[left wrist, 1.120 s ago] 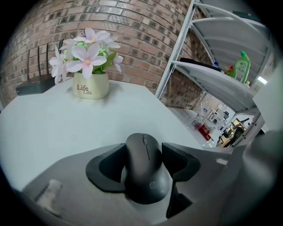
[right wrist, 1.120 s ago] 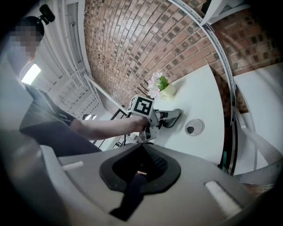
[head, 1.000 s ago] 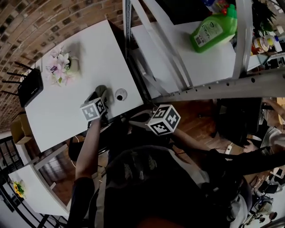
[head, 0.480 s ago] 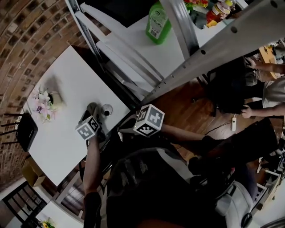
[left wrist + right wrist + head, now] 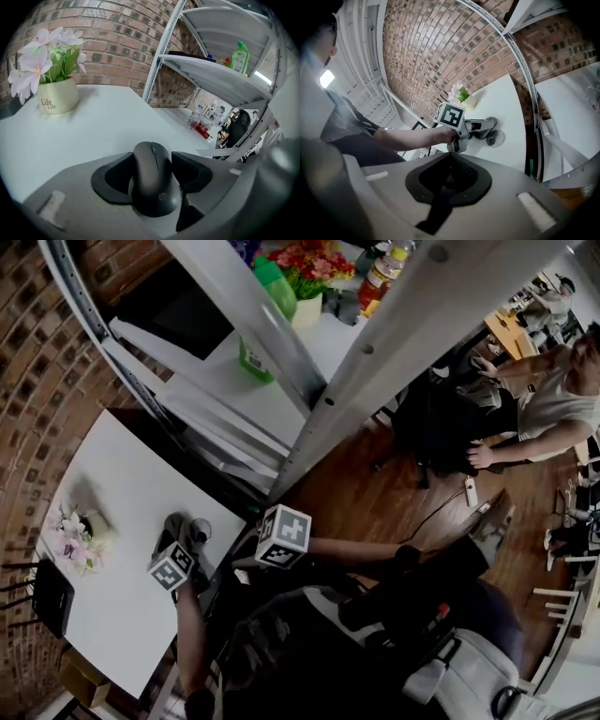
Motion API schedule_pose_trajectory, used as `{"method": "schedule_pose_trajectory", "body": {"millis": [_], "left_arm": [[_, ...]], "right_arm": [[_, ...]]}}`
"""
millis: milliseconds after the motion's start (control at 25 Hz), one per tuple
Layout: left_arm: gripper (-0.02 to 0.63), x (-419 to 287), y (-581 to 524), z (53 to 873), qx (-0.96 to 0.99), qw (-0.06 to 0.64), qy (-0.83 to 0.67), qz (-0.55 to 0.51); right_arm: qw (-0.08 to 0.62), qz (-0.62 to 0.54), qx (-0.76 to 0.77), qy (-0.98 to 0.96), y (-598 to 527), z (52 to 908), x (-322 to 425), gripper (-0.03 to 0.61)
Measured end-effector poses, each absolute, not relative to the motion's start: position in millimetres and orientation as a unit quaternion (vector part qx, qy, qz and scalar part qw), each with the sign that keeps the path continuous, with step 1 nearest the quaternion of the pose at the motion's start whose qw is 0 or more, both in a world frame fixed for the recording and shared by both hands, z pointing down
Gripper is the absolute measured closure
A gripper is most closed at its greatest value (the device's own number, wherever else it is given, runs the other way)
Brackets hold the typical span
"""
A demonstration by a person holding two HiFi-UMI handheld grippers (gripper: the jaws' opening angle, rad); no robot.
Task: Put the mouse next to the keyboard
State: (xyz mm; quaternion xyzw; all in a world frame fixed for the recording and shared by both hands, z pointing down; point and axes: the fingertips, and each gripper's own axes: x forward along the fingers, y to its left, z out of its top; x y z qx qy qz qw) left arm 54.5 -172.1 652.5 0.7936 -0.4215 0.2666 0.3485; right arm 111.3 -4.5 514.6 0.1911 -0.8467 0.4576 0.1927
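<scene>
I am clamping the left gripper (image 5: pixel 152 169) on the black mouse (image 5: pixel 154 183) at the white table (image 5: pixel 89 136); I am carrying the right gripper (image 5: pixel 449 180) closed, empty.

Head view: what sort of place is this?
Likely a shared office or lab: brick wall, white table, metal shelving holding a green bottle, and other people nearby.

**Grey grippers, dark clothing**

The left gripper (image 5: pixel 154 161) and the right gripper (image 5: pixel 449 165) have pale grey shells and black padded fingers (image 5: pixel 110 176). Each carries a white cube (image 5: pixel 283 536) printed with black square markers. The person wears a dark grey top (image 5: pixel 309 643) with short sleeves (image 5: pixel 195 701).
</scene>
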Motion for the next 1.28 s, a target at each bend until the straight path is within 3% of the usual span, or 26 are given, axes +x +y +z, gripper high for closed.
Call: {"method": "schedule_pose_trajectory", "body": {"millis": [1000,1280], "left_arm": [[0.347,54.1,-147.9,646.0,0.800,0.343,-0.404,0.280],[0.347,81.3,-166.2,633.7,0.819,0.341,-0.362,0.285]], "right_arm": [[0.178,0.461,0.198,-0.847,31.4,498.7,113.9,0.572],[0.166,0.476,0.266,-0.822,18.9,487.5,125.2,0.572]]}}
